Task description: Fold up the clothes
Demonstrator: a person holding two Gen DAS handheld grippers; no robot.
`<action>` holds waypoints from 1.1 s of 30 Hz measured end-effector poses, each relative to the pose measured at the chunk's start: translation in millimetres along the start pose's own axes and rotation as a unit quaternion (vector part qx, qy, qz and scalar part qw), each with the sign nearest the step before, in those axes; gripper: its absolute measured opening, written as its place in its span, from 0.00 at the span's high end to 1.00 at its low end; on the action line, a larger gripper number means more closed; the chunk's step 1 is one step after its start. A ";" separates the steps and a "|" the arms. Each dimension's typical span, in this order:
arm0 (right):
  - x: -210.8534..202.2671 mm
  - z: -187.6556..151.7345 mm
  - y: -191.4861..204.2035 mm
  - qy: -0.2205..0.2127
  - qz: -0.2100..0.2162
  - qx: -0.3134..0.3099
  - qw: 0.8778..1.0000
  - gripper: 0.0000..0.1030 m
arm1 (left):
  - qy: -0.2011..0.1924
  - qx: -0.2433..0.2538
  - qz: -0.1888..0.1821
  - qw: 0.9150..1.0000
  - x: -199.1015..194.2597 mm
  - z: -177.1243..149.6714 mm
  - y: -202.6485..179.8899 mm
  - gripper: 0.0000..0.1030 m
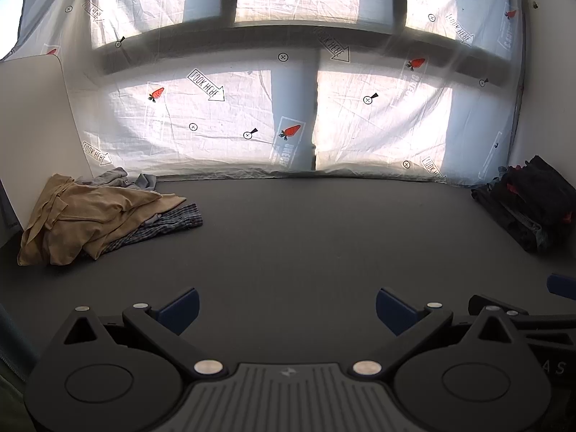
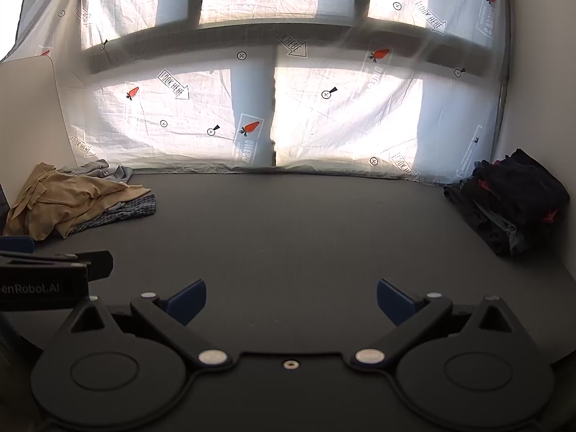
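Left gripper point(image 1: 286, 309): it fills the bottom of the left wrist view; its two blue fingertips point(image 1: 181, 307) stand wide apart and nothing is between them. It hangs over the bare middle of the table.

Right gripper point(image 2: 291, 302): it fills the bottom of the right wrist view; its blue fingertips point(image 2: 189, 300) are also spread wide, with nothing held. Its edge shows as well at the lower right of the left wrist view point(image 1: 559, 284).

Table point(image 1: 306, 234): a dark grey flat surface that takes the middle of both views.

Unfolded clothes pile point(image 1: 97, 212): it lies on the table at the middle left of the frame, against the white side panel point(image 1: 32, 118). On top is a tan garment point(image 2: 68, 201), crumpled. Under it a checked dark cloth point(image 1: 172, 223) sticks out toward the centre, and a grey garment point(image 1: 108, 176) lies behind, near the curtain.

Dark clothes stack point(image 2: 511, 201): it sits at the middle right of the frame, in the far right corner of the table, well apart from the tan pile. Red spots and a piece of blue denim are visible in it.

Curtain point(image 2: 324, 108): a white backlit sheet with carrot pictures and "LOOK HERE" arrows hangs behind the table, in the upper half of both views.
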State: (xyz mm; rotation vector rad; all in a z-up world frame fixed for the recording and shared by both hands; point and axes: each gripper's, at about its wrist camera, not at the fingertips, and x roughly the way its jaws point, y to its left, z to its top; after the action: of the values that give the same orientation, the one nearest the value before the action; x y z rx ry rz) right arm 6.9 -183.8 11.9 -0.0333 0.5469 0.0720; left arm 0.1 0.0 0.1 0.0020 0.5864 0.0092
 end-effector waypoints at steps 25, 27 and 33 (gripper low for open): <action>3.2 7.1 3.4 -0.003 -0.002 -0.003 1.000 0.01 | -0.003 -0.001 -0.002 1.000 0.3 11.2 4.4 0.00; 2.9 4.4 2.1 -0.005 -0.002 -0.003 1.000 0.01 | -0.004 -0.002 -0.002 1.000 0.8 9.5 4.7 0.00; 3.3 6.2 1.9 -0.005 -0.002 -0.003 1.000 0.01 | -0.006 -0.002 -0.001 1.000 2.0 6.5 4.9 0.00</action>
State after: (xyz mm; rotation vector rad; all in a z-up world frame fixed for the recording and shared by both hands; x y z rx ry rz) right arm 12.8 -181.4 15.5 -0.0403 0.5358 0.0704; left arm 5.3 5.0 4.4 -0.0023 0.5752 0.0079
